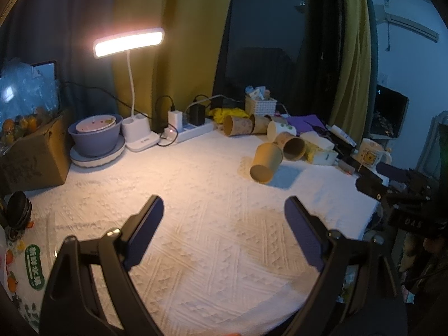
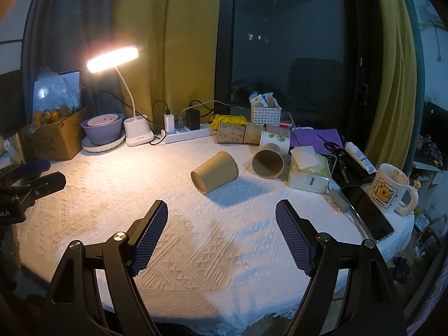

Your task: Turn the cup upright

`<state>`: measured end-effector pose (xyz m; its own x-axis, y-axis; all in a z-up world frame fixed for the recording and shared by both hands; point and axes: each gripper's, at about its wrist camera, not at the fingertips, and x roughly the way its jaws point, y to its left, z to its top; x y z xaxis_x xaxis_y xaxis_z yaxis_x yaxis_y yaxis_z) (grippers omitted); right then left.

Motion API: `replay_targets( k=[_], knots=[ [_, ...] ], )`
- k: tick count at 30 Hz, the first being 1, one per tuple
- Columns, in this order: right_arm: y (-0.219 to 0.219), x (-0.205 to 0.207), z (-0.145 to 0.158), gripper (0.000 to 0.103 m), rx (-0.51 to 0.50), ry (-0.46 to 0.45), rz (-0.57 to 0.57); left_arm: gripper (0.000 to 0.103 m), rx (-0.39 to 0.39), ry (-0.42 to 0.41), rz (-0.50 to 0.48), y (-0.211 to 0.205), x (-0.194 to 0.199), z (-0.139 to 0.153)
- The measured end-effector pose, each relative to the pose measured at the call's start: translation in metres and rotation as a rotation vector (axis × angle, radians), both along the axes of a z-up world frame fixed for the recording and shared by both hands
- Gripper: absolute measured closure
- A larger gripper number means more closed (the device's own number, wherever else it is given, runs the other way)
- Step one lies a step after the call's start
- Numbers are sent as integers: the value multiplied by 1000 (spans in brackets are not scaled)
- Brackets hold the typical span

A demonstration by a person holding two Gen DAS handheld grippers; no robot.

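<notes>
Right wrist: mug (image 2: 390, 189) reads "LOVE U"; cup (image 2: 215, 171) lies sideways; both hand-held grippers wide.

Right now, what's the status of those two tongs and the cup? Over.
Both tongs open, empty: left tongs, right tongs. Paper cup on its side on the white cloth, untouched. Path clear; another tipped cup just beyond.

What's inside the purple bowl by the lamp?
A lighter, pinkish dish sits nested inside the purple bowl, its rim above the bowl's. Whatever lies under that dish is hidden. The bowl stands on a white plate.
</notes>
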<state>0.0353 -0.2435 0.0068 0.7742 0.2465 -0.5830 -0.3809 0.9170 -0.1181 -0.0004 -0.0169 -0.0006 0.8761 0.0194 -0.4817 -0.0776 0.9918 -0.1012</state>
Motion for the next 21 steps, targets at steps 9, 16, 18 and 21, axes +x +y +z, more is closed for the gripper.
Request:
replay_targets(
  k=[9, 16, 18, 21],
  knots=[
    [0, 1, 1, 21, 2, -4, 0, 14, 9, 8, -27, -7, 9, 2],
    [-7, 23, -3, 21, 7, 12, -28, 14, 44, 46, -92, -20, 46, -6],
    [-11, 33, -5, 21, 5, 15, -36, 14, 51, 56, -108, -24, 59, -8],
    [-16, 50, -8, 21, 8, 24, -44, 14, 53, 83, -139, -32, 87, -12]
  ],
)
